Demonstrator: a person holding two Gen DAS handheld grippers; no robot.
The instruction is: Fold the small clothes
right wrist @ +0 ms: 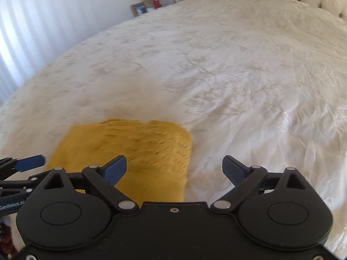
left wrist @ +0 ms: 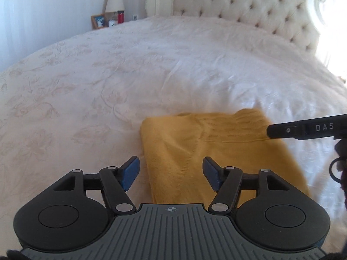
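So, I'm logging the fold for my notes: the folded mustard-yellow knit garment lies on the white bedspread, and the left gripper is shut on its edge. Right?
Not quite. The left wrist view shows the left gripper open, its pads apart and pressing nothing. The folded mustard-yellow knit garment does lie on the white bedspread.

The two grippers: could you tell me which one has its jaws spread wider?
The right gripper; its jaws stand wider apart than those of the left gripper.
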